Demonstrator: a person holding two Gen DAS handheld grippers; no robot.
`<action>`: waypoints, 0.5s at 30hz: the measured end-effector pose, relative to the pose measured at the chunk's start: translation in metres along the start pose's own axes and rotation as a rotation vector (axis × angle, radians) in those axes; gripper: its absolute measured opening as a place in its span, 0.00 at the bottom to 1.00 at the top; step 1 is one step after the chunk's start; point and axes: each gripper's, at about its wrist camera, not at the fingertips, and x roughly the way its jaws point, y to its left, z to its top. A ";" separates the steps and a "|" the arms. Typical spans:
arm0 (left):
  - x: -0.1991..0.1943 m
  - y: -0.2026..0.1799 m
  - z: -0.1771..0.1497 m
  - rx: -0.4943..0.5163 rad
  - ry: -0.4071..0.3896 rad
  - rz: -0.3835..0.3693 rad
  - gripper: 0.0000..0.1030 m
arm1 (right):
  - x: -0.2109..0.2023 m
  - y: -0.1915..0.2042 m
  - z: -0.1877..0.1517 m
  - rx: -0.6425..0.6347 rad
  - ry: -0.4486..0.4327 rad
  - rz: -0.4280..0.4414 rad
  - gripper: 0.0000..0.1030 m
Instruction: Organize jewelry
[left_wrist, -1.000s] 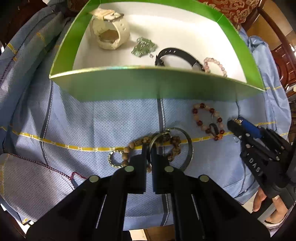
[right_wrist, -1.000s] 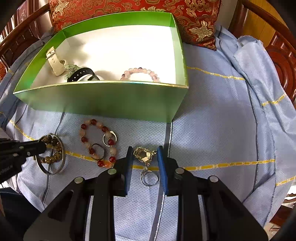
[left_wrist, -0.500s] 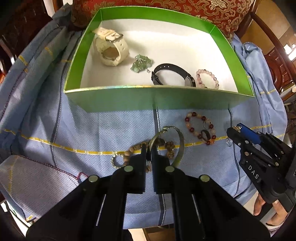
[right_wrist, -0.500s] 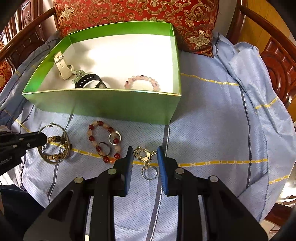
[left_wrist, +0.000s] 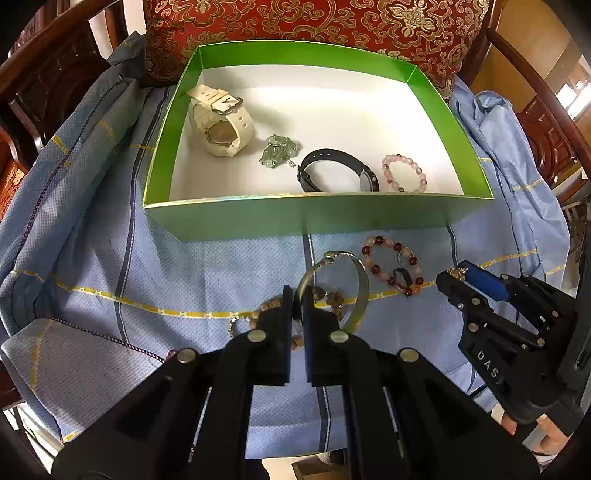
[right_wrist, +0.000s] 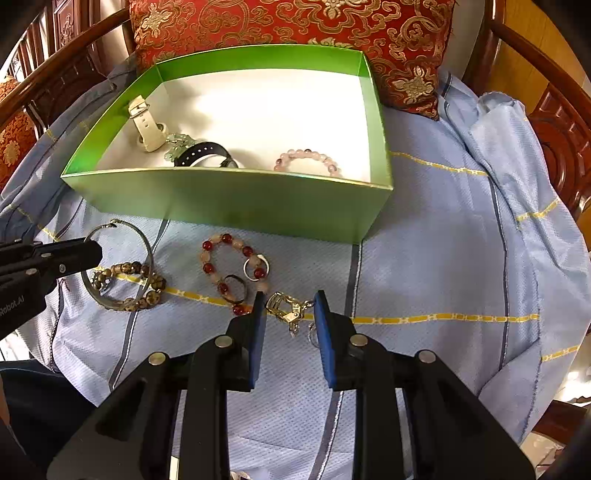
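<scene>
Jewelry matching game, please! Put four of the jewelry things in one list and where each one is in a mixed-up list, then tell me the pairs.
Things:
1. cream watch
2. silver bangle
3. red bead bracelet
4. gold clasp

Places:
A. on the cloth, outside the box
B. between the right gripper's fingers
C. inside the green box
D. pinched by the left gripper

Pairs: 1-C, 2-D, 3-A, 4-B

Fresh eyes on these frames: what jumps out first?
The bright green box on the blue cloth, with watches and bracelets inside. In front of it, the left gripper is clamped on a silver bangle, its far side tilted up. The right gripper straddles a small gold trinket.
</scene>
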 end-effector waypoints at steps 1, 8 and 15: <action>0.000 0.000 0.000 0.000 0.000 0.000 0.06 | 0.000 0.000 0.000 -0.001 0.001 0.001 0.26; 0.000 -0.001 -0.001 0.002 -0.002 0.003 0.06 | 0.002 0.000 0.000 -0.011 0.005 -0.001 0.26; -0.003 -0.003 -0.001 0.005 -0.014 -0.001 0.06 | 0.001 -0.001 -0.001 -0.015 0.003 0.002 0.26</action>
